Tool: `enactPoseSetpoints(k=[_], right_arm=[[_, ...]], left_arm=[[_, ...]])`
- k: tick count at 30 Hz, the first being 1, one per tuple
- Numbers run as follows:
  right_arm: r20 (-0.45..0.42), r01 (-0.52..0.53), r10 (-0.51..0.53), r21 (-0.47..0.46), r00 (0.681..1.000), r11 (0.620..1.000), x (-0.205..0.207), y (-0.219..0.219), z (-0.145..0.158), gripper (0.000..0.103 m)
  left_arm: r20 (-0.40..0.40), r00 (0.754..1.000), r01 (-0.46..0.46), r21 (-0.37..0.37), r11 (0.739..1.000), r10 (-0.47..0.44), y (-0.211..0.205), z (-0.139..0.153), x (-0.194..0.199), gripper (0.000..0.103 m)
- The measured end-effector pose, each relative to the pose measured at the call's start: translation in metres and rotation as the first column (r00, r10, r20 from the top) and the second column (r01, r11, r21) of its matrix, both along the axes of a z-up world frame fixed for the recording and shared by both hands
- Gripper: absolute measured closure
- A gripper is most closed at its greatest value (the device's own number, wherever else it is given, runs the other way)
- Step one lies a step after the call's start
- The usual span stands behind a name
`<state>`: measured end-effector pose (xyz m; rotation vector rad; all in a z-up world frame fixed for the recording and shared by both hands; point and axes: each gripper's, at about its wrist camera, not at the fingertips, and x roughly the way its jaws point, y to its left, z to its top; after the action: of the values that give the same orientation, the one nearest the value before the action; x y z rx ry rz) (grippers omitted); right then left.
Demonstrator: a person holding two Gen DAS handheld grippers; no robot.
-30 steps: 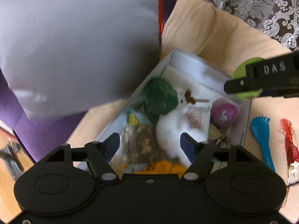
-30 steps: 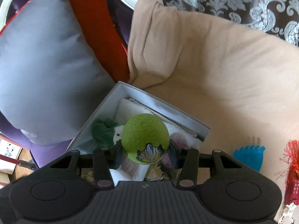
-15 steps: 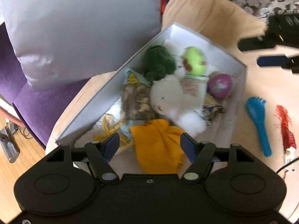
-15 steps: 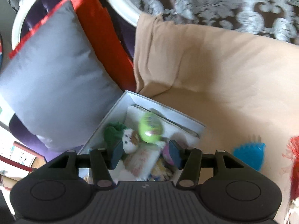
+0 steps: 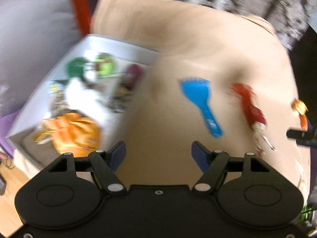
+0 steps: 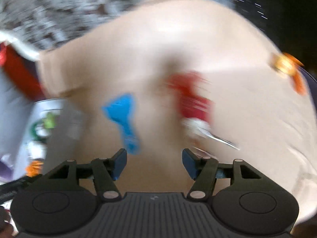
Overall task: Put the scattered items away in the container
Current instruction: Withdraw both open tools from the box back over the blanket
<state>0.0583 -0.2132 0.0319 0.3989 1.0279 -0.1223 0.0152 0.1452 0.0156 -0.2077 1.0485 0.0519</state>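
Here both tools [image 5: 158, 154] [image 6: 154, 163] hover agape, empty.

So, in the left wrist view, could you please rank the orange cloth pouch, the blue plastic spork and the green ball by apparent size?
1. Orange cloth pouch, though nearest the camera.
2. Blue plastic spork.
3. Green ball, blurred and farthest.

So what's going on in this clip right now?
A person with two handheld grippers is tidying toys into a white box. Both the left gripper and the right gripper are open and empty. The green ball sits in the box with other toys. A blue spork, a red tassel and an orange trinket lie on the beige cloth.
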Motion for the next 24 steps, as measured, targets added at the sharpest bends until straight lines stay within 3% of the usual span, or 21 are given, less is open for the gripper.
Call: enactPoseSetpoints(k=[5,10,19,24], right_arm=[[-0.064,0.125,-0.125,-0.007,0.99,0.992,-0.049,-0.055,-0.038,0.04],[-0.092,0.181,-0.177,0.032,0.98,0.983,-0.078,-0.08,-0.064,0.039],[-0.15,0.219,-0.205,0.083,0.967,0.972,-0.085,-0.091,-0.099,0.038],[-0.186,0.224,-0.207,0.078,0.961,0.971,-0.076,-0.093,-0.113,0.038]], left_arm=[[0.0,0.994,0.107,0.053,0.993,-0.107,-0.068,-0.005,0.005,0.032],[-0.027,0.983,0.181,0.094,0.979,-0.179,-0.117,-0.018,0.01,0.032],[-0.074,0.969,0.246,0.15,0.958,-0.237,-0.162,-0.045,0.029,0.032],[-0.101,0.97,0.233,0.13,0.964,-0.221,-0.175,-0.062,0.053,0.031]])
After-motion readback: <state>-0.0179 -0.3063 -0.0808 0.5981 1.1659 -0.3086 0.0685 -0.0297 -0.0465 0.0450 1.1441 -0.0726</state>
